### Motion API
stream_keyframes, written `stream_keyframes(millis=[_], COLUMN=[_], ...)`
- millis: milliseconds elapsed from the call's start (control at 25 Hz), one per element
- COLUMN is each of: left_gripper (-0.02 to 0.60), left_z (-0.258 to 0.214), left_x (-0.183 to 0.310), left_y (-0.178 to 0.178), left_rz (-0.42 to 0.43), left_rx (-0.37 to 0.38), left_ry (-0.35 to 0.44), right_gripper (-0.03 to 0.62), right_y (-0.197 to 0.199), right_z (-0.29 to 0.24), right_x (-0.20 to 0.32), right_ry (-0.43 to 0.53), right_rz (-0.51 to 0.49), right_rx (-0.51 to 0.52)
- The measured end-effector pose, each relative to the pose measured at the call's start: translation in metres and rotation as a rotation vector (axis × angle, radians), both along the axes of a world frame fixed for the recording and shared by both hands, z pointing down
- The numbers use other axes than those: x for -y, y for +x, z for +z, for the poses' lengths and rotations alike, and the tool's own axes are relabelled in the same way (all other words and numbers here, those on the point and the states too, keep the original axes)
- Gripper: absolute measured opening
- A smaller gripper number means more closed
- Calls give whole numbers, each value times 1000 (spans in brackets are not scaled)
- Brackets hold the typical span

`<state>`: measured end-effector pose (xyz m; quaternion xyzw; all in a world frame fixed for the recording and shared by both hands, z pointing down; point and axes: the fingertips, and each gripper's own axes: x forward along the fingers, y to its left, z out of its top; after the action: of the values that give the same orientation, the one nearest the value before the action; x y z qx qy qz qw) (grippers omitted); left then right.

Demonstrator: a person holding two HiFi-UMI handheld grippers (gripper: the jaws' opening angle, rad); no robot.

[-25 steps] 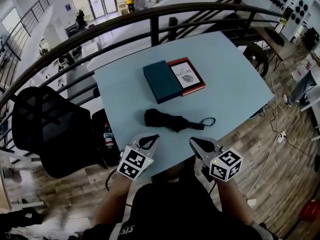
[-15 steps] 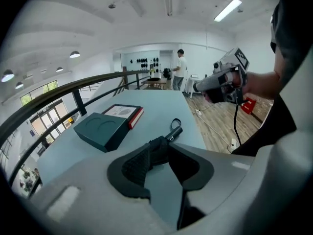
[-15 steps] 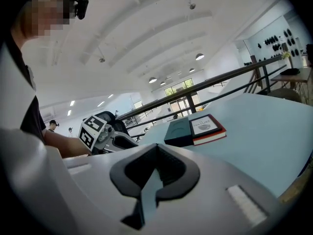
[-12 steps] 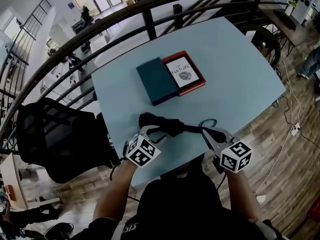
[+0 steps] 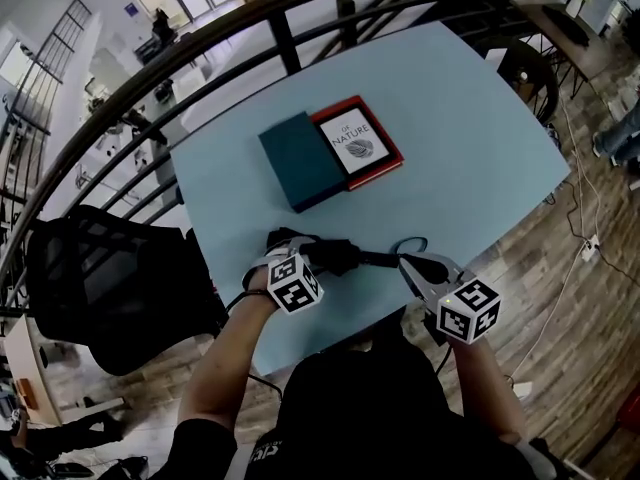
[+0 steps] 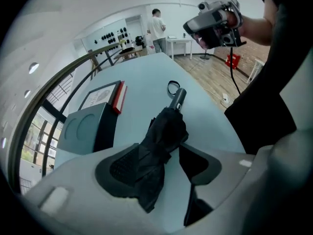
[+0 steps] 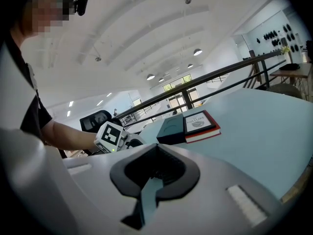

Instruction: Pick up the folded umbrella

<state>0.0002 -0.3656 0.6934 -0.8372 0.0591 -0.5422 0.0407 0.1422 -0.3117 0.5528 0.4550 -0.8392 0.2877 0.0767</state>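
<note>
Umbrella (image 6: 166,129) is straddled by left gripper (image 6: 164,165), jaws just opening (nothing clamped); right gripper (image 7: 155,168) is clenched, empty.

We log the table (image 5: 470,138) as pale blue, plain, no pattern. The umbrella (image 5: 340,255) is black all over, handle and wrist loop too. The box (image 5: 300,160) is dark teal, plain on top. The book (image 5: 362,140) has a red edge and spine, and a white cover panel with dark lettering and a grey round picture. The chair (image 5: 100,288) is black with a mesh back. The railing (image 5: 283,46) is black. The floor (image 5: 560,308) is brown wood planks in mixed light and dark tones. The shirt (image 5: 370,408) is black. We also note the far wall (image 6: 112,33): white with rows of black dots.
</note>
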Motion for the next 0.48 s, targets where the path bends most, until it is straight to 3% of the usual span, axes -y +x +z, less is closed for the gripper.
stream_keyframes(millis=[320, 480], left_gripper=[272, 344], left_z=[28, 36], left_x=[18, 20], left_y=[-1, -1], left_rz=[160, 219], left_rx=[117, 176], left_ry=[27, 11], right_gripper=[2, 2], right_y=[15, 21], right_z=[7, 9], right_x=[-18, -27], right_ry=[-34, -48], right_rz=[46, 72], right_rx=[-21, -22])
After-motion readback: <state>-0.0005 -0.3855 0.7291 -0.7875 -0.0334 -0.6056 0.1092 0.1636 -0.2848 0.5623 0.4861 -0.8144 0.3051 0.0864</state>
